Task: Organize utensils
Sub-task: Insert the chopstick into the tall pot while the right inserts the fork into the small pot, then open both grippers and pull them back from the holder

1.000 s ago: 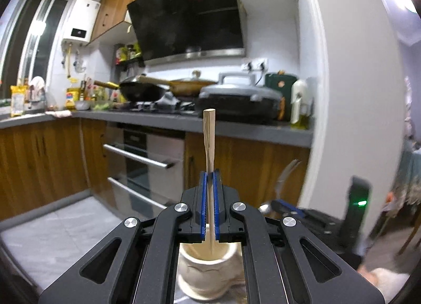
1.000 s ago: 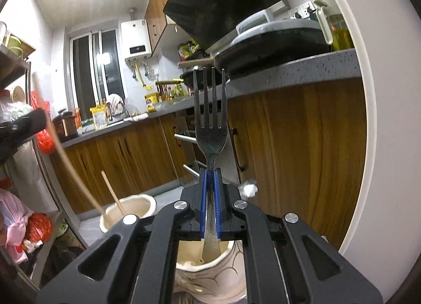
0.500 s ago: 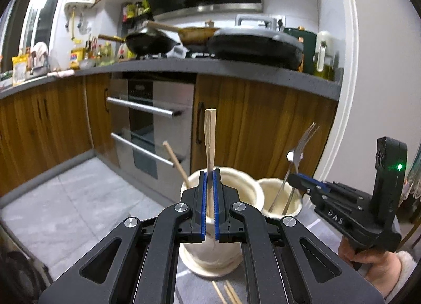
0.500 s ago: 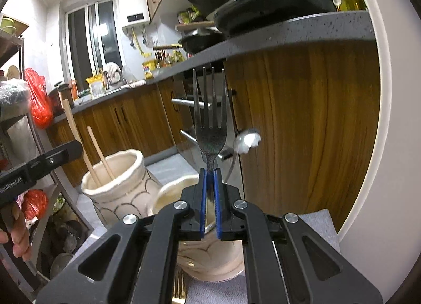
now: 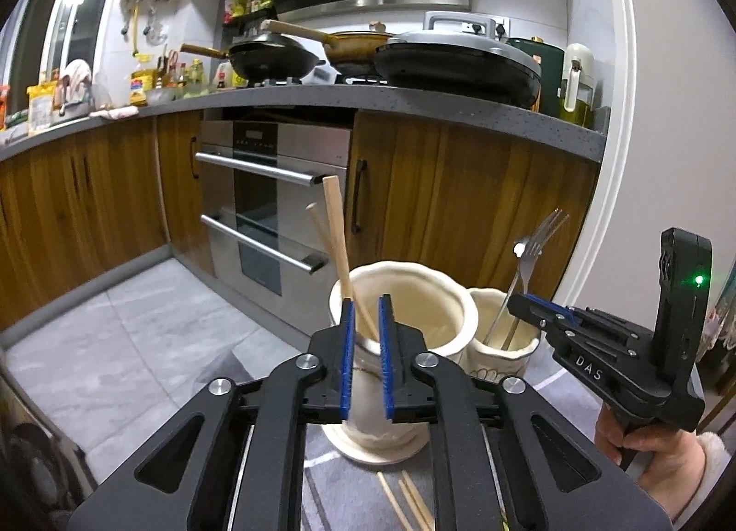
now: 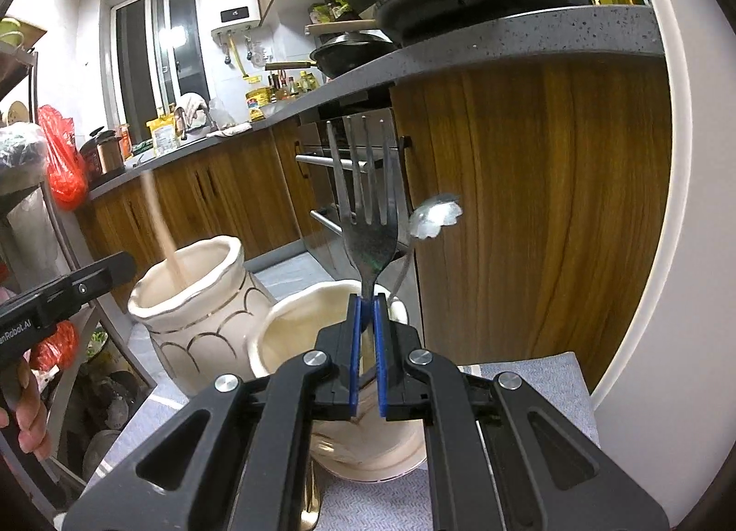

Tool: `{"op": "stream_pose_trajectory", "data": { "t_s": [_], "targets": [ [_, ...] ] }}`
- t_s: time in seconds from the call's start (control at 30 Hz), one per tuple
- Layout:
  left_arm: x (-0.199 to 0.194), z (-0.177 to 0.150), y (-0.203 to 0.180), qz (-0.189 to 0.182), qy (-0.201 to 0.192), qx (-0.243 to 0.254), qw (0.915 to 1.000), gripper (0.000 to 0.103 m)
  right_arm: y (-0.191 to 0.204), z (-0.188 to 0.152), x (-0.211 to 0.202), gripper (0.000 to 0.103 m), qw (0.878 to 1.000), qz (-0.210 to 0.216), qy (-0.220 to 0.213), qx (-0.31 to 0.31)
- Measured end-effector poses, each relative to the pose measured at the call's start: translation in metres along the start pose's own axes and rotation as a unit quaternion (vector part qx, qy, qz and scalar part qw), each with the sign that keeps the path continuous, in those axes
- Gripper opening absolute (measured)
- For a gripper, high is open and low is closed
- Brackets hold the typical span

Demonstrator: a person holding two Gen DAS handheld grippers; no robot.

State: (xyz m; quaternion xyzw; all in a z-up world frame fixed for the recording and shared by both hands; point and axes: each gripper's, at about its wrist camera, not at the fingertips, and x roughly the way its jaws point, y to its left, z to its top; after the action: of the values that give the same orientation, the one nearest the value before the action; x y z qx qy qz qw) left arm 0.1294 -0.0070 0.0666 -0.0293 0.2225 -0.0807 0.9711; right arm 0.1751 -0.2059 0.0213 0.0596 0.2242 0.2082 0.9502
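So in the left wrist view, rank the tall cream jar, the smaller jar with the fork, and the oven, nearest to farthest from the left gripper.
1. Tall cream jar, right at the left gripper, whose jaws are opening.
2. Smaller jar, beside it to the right.
3. Oven, beyond, under the counter.

Chopsticks [image 5: 338,245] in left jar [image 5: 409,301], fork [image 6: 368,227] over right jar [image 6: 294,337].

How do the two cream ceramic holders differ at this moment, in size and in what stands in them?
The larger holder is taller and wider, with scalloped line decoration; the smaller holder beside it is shorter. The larger holder contains wooden chopsticks; the smaller holder contains metal cutlery, including the fork that the right gripper grips. Over the larger one, the left gripper is opening its jaws. Both are cream, glazed and upright.
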Motion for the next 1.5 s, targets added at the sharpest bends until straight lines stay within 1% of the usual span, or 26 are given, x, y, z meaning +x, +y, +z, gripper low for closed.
{"op": "stream_pose_trajectory", "data": {
  "t_s": [0.1,0.17,0.3,0.4,0.47,0.53,0.57,0.63,0.67,0.7,0.73,0.77,0.8,0.83,0.87,0.9,0.93,1.0,1.17,1.3,1.5],
  "targets": [
    [-0.003,-0.004,0.001,-0.003,-0.001,-0.006,1.0,0.023,0.001,0.0,-0.001,0.007,1.0,0.003,-0.004,0.0],
    [-0.006,-0.007,0.002,-0.005,-0.004,-0.01,0.9999,0.027,0.0,0.0,-0.002,0.008,1.0,0.003,-0.007,0.0],
    [-0.018,-0.014,0.003,0.005,-0.02,-0.016,0.9997,0.043,0.002,-0.004,-0.004,0.01,1.0,0.0,-0.009,0.0],
    [-0.026,-0.022,0.003,0.01,-0.026,-0.019,0.9994,0.045,0.002,-0.005,-0.005,0.01,1.0,-0.002,-0.008,-0.003],
    [-0.028,-0.029,0.003,0.016,-0.024,-0.019,0.9994,0.051,0.003,-0.005,-0.007,0.014,1.0,-0.004,-0.009,-0.004],
    [-0.032,-0.035,0.004,0.022,-0.028,-0.02,0.9992,0.061,0.005,-0.005,-0.011,0.024,1.0,-0.003,-0.012,-0.006],
    [-0.033,-0.037,0.006,0.023,-0.027,-0.022,0.9991,0.062,0.006,-0.005,-0.013,0.028,1.0,-0.003,-0.013,-0.007],
    [-0.034,-0.042,0.008,0.025,-0.019,-0.025,0.9992,0.067,0.007,-0.007,-0.02,0.045,1.0,-0.003,-0.015,-0.01],
    [-0.035,-0.043,0.008,0.027,-0.017,-0.025,0.9992,0.069,0.008,-0.007,-0.023,0.048,1.0,-0.002,-0.015,-0.011],
    [-0.036,-0.044,0.01,0.03,-0.016,-0.025,0.9991,0.074,0.009,-0.009,-0.028,0.053,1.0,0.0,-0.016,-0.012],
    [-0.038,-0.045,0.01,0.034,-0.016,-0.026,0.999,0.078,0.009,-0.009,-0.032,0.061,1.0,0.001,-0.017,-0.012],
    [-0.04,-0.046,0.011,0.038,-0.016,-0.026,0.9988,0.08,0.01,-0.01,-0.038,0.066,1.0,0.003,-0.018,-0.012],
    [-0.043,-0.047,0.012,0.041,-0.015,-0.026,0.9987,0.084,0.01,-0.012,-0.043,0.073,1.0,0.005,-0.019,-0.012],
    [-0.045,-0.048,0.012,0.045,-0.014,-0.026,0.9986,0.091,0.01,-0.013,-0.047,0.081,1.0,0.007,-0.018,-0.011],
    [-0.048,-0.05,0.012,0.047,-0.013,-0.027,0.9984,0.094,0.011,-0.016,-0.051,0.085,1.0,0.009,-0.015,-0.011],
    [-0.051,-0.051,0.013,0.051,-0.016,-0.026,0.9982,0.095,0.011,-0.019,-0.055,0.094,1.0,0.01,-0.011,-0.011],
    [-0.053,-0.052,0.012,0.053,-0.016,-0.025,0.9981,0.097,0.012,-0.022,-0.058,0.098,1.0,0.012,-0.008,-0.01],
    [-0.057,-0.056,0.012,0.059,-0.011,-0.022,0.9979,0.097,0.013,-0.03,-0.063,0.098,1.0,0.013,0.002,-0.013],
    [-0.065,-0.071,0.008,0.071,0.009,-0.009,0.9974,0.098,0.017,-0.058,-0.07,0.098,0.998,0.009,0.047,-0.028],
    [-0.069,-0.081,0.007,0.071,0.027,-0.005,0.9971,0.098,0.017,-0.078,-0.076,0.098,0.997,0.006,0.076,-0.028],
    [-0.071,-0.101,0.001,0.075,0.053,0.01,0.9957,0.098,0.02,-0.095,-0.084,0.098,0.994,0.016,0.103,-0.034]
  ]
}}
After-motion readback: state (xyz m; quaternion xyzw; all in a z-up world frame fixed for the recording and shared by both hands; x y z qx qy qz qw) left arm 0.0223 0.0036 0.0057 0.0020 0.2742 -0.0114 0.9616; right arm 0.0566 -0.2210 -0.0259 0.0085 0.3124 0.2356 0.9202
